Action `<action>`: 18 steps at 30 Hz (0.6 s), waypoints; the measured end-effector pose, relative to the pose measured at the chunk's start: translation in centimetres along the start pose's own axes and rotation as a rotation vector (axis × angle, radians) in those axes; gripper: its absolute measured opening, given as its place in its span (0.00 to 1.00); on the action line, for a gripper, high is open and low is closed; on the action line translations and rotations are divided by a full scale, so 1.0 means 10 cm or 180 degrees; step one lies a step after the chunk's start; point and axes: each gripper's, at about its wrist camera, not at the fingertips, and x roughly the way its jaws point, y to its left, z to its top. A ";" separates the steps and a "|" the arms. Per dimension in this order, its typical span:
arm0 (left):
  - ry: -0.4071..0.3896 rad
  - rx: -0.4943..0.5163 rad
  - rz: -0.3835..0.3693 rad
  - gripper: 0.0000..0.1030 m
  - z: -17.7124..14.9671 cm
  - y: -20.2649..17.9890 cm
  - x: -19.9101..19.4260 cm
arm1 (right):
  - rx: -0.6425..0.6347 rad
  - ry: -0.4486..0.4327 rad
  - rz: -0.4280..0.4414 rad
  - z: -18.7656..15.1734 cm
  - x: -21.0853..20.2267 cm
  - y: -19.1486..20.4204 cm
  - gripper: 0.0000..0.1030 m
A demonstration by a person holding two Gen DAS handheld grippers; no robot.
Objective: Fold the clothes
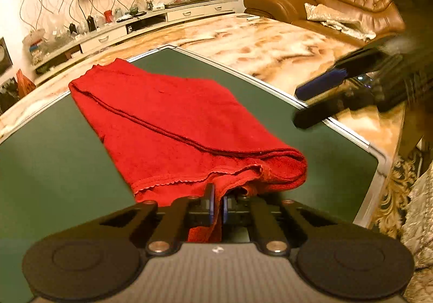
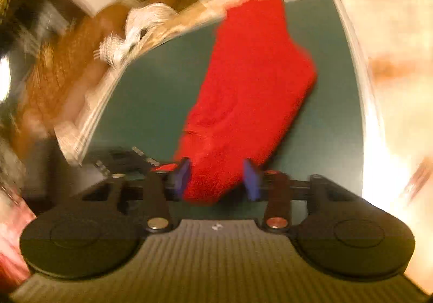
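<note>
Red cloth (image 1: 173, 124), already doubled over on itself, lies across the green table (image 1: 48, 167) in the left wrist view, running from about 11 o'clock down to 6 o'clock, its hemmed edges stacked along the near end. The left gripper (image 1: 217, 204) has its blue pads drawn together on a bunch of that near edge, with a tongue of fabric hanging down between the fingers. The right gripper (image 1: 311, 104) shows at 3 o'clock in the same view, out over the table's white rim, its two fingers spread apart and holding nothing. Its own camera is badly blurred, but the blue pads (image 2: 182, 175) there stand wide, with the red cloth's end seen between them; whether they touch it cannot be told. As a judgement, the step in hand is getting a second grip so the next fold can be carried. To do it well, the right gripper should come in low at the neighbouring corner of the near edge, take every stacked layer in one bite, and close before either side lifts. Both corners should then rise together and travel level toward 12 o'clock, so the hems land square and the fold line stays straight.
</note>
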 end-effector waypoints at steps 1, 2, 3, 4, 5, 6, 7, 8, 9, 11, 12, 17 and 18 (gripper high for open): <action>-0.0008 -0.0030 -0.0008 0.06 0.02 0.03 -0.01 | -0.0470 -0.0153 -0.0223 -0.08 -0.03 0.12 0.73; -0.0015 -0.0060 -0.0016 0.06 0.03 0.05 -0.03 | -0.0941 -0.0264 -0.0378 -0.18 -0.03 0.25 0.75; -0.0023 -0.0090 -0.0024 0.06 0.05 0.08 -0.04 | -0.1278 -0.0305 -0.0444 -0.26 0.00 0.36 0.78; -0.0030 -0.0120 -0.0032 0.06 0.07 0.10 -0.06 | -0.1521 -0.0320 -0.0481 -0.33 0.04 0.45 0.78; -0.0038 -0.0150 -0.0041 0.06 0.09 0.13 -0.07 | -0.1763 -0.0334 -0.0517 -0.39 0.08 0.54 0.78; -0.0043 -0.0173 -0.0049 0.06 0.10 0.15 -0.08 | -0.1929 -0.0354 -0.0547 -0.44 0.14 0.61 0.78; -0.0043 -0.0184 -0.0058 0.06 0.11 0.17 -0.08 | -0.2040 -0.0378 -0.0574 -0.49 0.19 0.67 0.78; -0.0042 -0.0194 -0.0067 0.06 0.12 0.18 -0.08 | -0.2150 -0.0402 -0.0600 -0.53 0.25 0.73 0.78; -0.0041 -0.0206 -0.0073 0.06 0.13 0.19 -0.08 | -0.2262 -0.0456 -0.0672 -0.56 0.32 0.79 0.78; -0.0029 -0.0229 -0.0070 0.06 0.14 0.21 -0.06 | -0.2440 -0.0543 -0.0894 -0.62 0.48 0.85 0.78; -0.0022 -0.0237 -0.0066 0.06 0.14 0.21 -0.05 | -0.2530 -0.0550 -0.0975 -0.63 0.57 0.88 0.78; 0.0028 -0.0280 -0.0060 0.07 0.10 0.22 0.00 | -0.2802 -0.0472 -0.1150 -0.62 0.93 0.92 0.39; 0.0042 -0.0288 -0.0046 0.08 0.09 0.22 0.02 | -0.2801 -0.0429 -0.1160 -0.60 0.98 0.90 0.17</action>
